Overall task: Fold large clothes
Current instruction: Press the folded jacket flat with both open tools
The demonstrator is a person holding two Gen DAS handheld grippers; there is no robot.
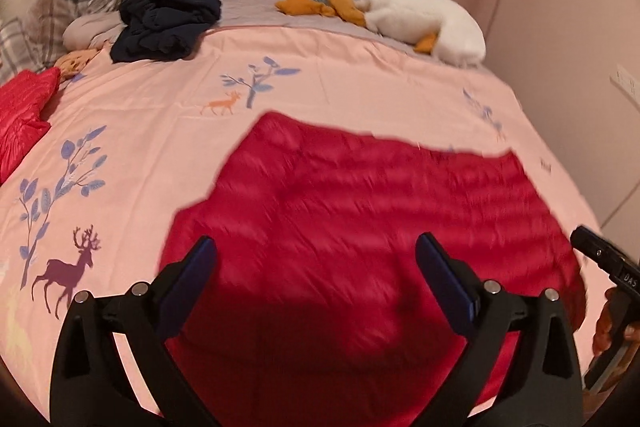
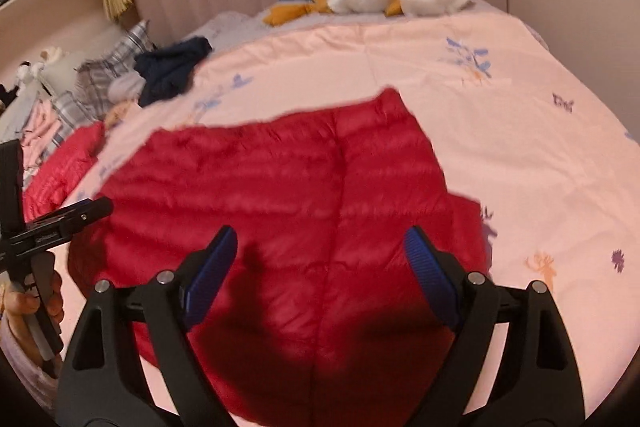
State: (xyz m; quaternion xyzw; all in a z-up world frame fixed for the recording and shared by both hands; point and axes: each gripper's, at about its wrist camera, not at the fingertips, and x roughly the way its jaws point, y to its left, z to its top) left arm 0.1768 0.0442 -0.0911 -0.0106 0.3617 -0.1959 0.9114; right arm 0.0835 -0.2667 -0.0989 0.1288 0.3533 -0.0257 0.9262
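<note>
While the pink duvet cover (image 1: 328,67) with its deer and leaf prints fills most of what I see and carries everything else, my work sits at its near edge: the red quilted down jacket (image 1: 360,211) lies flat there, right under both my grippers. It looks to me partly folded, a compact shape with a straight far edge and a vertical seam down the middle in the right wrist view, though I cannot tell whether a sleeve is tucked beneath. I judge one fold just laid and at least one more left to bring it to a neat packet, plus smoothing. A second red quilted garment (image 1: 22,115) lies bunched at the left edge, well apart from the jacket, and a dark navy garment (image 1: 164,23) is heaped farther back near the plaid pillows (image 1: 72,3); both look unfolded, so much of the task seems to remain. A white plush goose (image 1: 424,19) rests along the far side by the curtain. My left gripper (image 1: 316,259) hangs above the jacket with its jaws spread wide and nothing between them. My right gripper (image 2: 320,251) is likewise spread wide and empty above the cloth.
</note>
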